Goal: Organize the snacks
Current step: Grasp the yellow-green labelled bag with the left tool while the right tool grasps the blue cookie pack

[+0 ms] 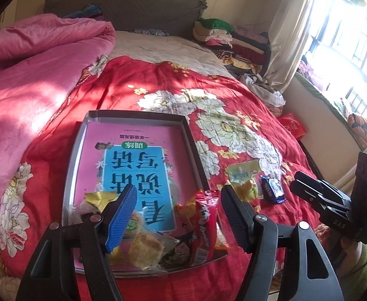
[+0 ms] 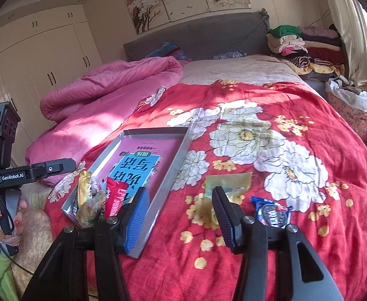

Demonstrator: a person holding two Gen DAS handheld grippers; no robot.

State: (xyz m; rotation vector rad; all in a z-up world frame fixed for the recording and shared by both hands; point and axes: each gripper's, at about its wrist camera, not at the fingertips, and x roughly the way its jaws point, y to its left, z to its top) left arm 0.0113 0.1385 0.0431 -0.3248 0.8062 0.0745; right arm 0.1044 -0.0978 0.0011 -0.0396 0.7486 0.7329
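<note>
The tray, a shallow grey rectangle, lies on the bed with its long axis running away from the left gripper, far end beyond the fingertips and near end under them. A pink book with a blue panel of large Chinese characters lies flat in it, its print upside down from this side. The snacks are heaped at the near end: a red packet with white lettering I cannot read stands between the left fingers, long axis pointing away along them; a clear bag with a pale pastry lies just inside the blue-padded finger, and a yellow wrapper sits beyond that finger's tip. The left fingers are spread and press on nothing. Outside the tray, past the other left finger, a pale yellow-green pouch lies flat on the red flowered quilt, and a small dark blue packet lies beside it, long axis slanting away. In the right wrist view the right gripper has its fingers spread and empty; the pouch lies just beyond the fingertips, the blue packet outside the dark finger, and the tray's near corner under the blue-padded one. The left gripper's body reads "GenRobot.AI"; the right one's, "DAS".
</note>
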